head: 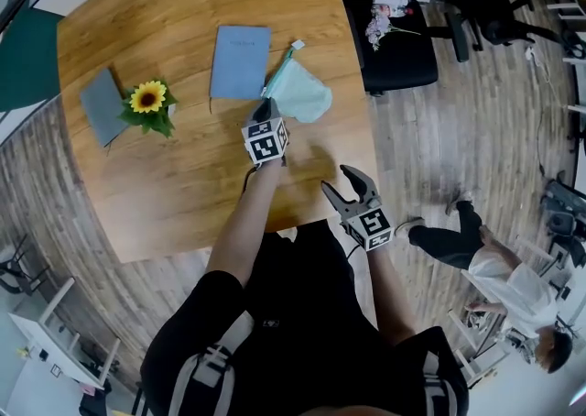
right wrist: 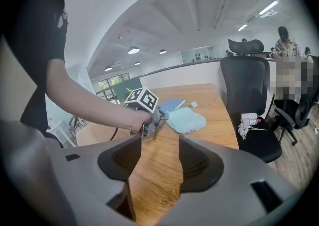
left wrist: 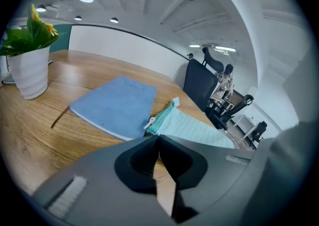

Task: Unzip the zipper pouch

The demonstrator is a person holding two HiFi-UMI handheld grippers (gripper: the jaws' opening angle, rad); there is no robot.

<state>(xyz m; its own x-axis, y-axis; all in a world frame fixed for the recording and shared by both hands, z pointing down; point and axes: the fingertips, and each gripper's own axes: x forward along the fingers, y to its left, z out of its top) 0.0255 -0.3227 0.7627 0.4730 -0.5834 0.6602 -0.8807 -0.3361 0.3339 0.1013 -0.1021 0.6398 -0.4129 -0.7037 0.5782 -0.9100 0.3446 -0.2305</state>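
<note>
Left tongs [left wrist: 158, 137] closed, tips at mint zipper pouch [left wrist: 197, 130] corner on bench [head: 183, 176]; right tongs [right wrist: 154, 146] wide, empty.

My left gripper [left wrist: 159, 138] covers the near end of the zipper pouch [left wrist: 194, 130]; whether it pinches fabric I cannot tell. The flowerpot [left wrist: 30, 73] is cut off at left.

Zipper pouch [head: 302, 93]: pale mint green, fine check pattern; zip [left wrist: 163, 114] darker teal. Notebook [head: 240, 61]: mid blue. Second book [head: 101, 105]: grey. Sunflower [head: 148, 97]: yellow, green leaves; pot [left wrist: 30, 73] white. Tabletop [head: 183, 2]: brown wood grain.
</note>
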